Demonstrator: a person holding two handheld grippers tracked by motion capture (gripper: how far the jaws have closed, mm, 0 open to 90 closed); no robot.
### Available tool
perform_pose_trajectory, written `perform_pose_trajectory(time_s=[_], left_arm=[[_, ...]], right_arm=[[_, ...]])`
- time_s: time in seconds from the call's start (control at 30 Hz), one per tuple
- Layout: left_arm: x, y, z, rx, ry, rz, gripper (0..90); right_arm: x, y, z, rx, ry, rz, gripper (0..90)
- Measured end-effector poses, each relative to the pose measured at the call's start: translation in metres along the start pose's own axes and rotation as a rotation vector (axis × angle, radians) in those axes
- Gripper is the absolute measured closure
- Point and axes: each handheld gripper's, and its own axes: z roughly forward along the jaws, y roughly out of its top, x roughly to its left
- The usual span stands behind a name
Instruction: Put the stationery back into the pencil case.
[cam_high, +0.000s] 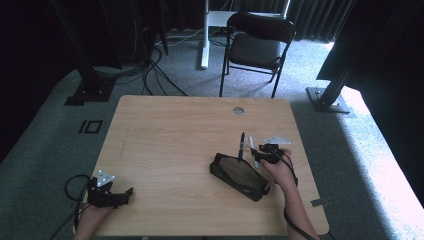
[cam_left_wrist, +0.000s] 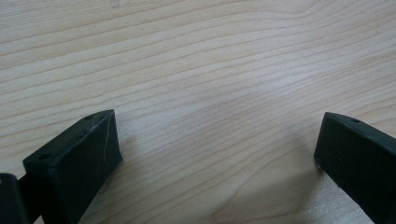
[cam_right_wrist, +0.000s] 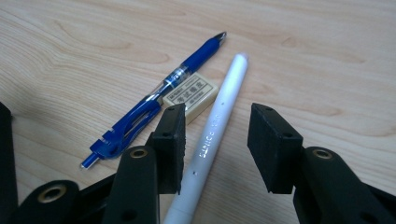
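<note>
A white pen (cam_right_wrist: 216, 125) lies on the wooden table (cam_high: 175, 130), running between the jaws of my right gripper (cam_right_wrist: 217, 135); the pads stand on either side of it with gaps, so it is open. To the pen's left rest a small cream eraser (cam_right_wrist: 190, 94) and a blue pen (cam_right_wrist: 154, 100). From above, the right gripper (cam_high: 263, 151) hovers over the white pen (cam_high: 252, 145) and blue pen (cam_high: 242, 144), just beyond a black pencil case (cam_high: 239, 175). My left gripper (cam_high: 122, 194) rests at the table's near left, its jaws wide apart (cam_left_wrist: 217, 154) over bare wood.
A black folding chair (cam_high: 257, 45) stands beyond the table's far edge. A round cable hole (cam_high: 238, 110) sits near the far edge. Dark stand bases and cables lie on the grey carpet at left and right.
</note>
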Motion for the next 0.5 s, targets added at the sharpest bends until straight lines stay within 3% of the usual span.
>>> perform_pose_trajectory(time_s=[0.17, 0.5], left_arm=[[0.0000, 0.0000, 0.0000, 0.000, 0.000, 0.000, 0.6], [0.0000, 0.0000, 0.0000, 0.000, 0.000, 0.000, 0.6]], right_arm=[[-0.0012, -0.0025, 0.0068, 0.036, -0.021, -0.001, 62.5], [-0.0076, -0.0038, 0.0069, 0.053, -0.069, 0.025, 69.0]])
